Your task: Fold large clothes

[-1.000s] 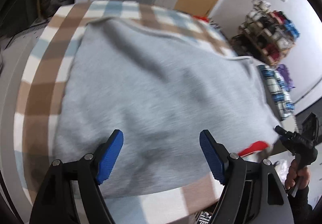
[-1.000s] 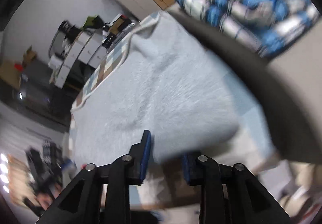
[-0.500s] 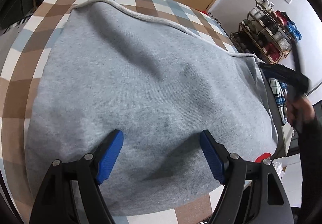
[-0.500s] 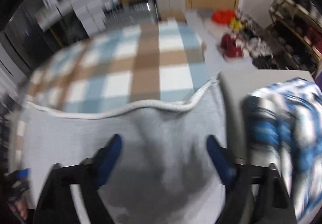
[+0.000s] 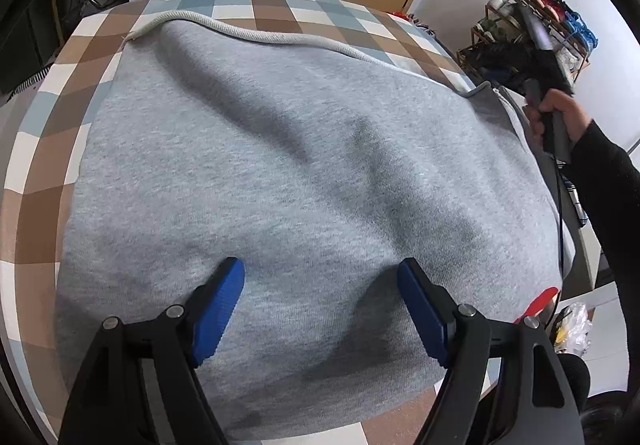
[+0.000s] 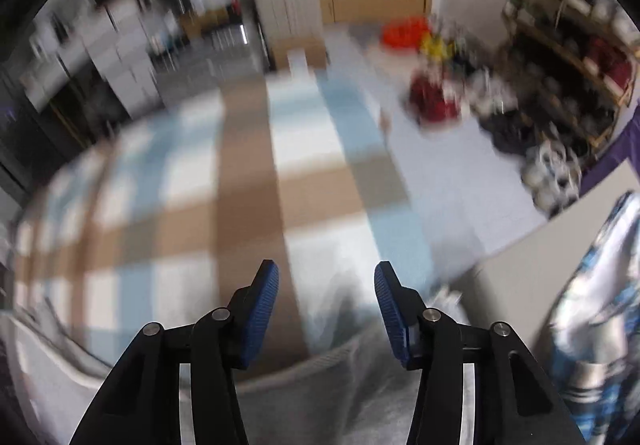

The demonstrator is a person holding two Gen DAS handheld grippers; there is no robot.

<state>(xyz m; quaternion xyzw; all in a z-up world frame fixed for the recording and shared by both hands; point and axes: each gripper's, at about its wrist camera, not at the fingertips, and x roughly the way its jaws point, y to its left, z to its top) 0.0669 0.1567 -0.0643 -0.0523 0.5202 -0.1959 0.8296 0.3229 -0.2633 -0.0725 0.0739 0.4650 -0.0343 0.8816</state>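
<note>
Left wrist view: grey sweatshirt (image 5: 304, 173) lies spread over checked desk (image 5: 48, 149), right side hanging past edge. Left claw (image 5: 320, 309) wide, empty, poised over near hem. Right claw (image 6: 326, 305) half open, jaws just narrowing, nothing between, above far hem; view blurred. Risks: pinching single layer only, dragging checked cover along, uneven fold, sweatshirt sliding off right edge.
</note>
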